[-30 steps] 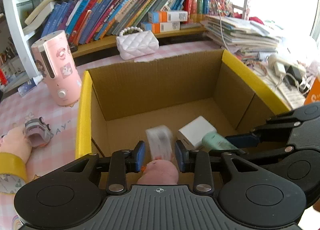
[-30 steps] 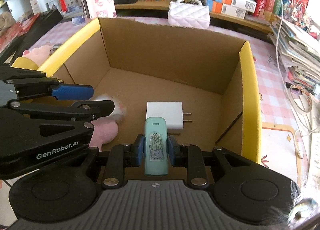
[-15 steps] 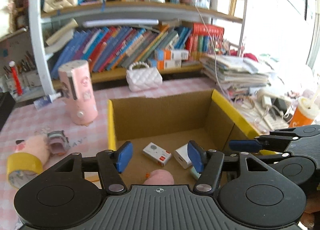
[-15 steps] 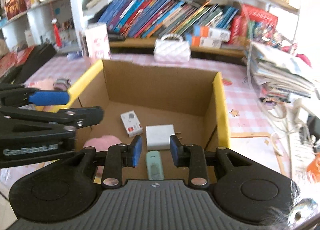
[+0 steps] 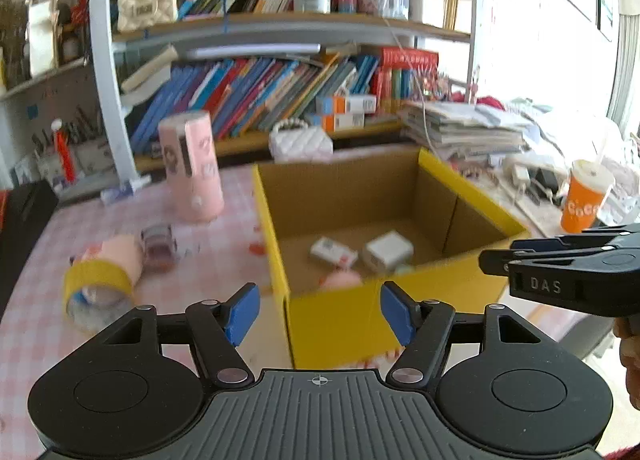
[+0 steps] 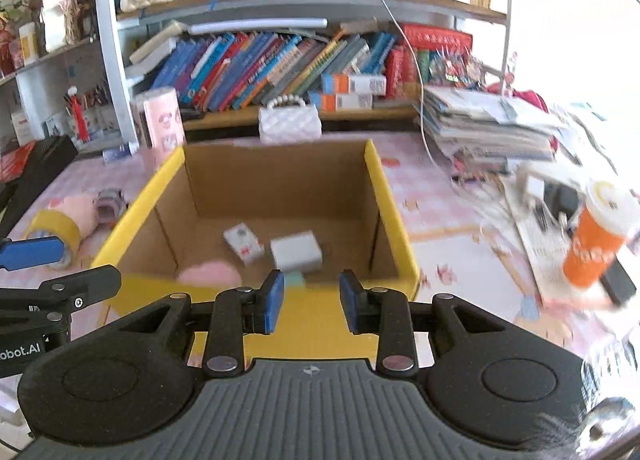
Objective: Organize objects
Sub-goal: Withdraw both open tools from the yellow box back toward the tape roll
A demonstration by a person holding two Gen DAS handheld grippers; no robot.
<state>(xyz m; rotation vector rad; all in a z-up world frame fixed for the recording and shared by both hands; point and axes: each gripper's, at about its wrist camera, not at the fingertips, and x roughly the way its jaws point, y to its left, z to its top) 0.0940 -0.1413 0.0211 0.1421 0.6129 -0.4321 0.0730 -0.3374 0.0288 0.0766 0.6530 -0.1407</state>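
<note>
With both tongs empty, items lie in the box (image 6: 394,216).
Left tongs (image 5: 320,314) just opening wide; right tongs (image 6: 311,302) gapped, gripping nothing.

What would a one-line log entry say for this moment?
left claw: just been opening, empty | right claw: just been opening, empty | box: pink plush, white charger inside

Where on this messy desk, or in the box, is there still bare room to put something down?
Bare cloth lies left of the box, between the pink cylinder, the tape roll and the near edge. Inside the box, the back half of the floor is free; the small items crowd its front. Right of it, papers and an orange cup fill the table.
</note>
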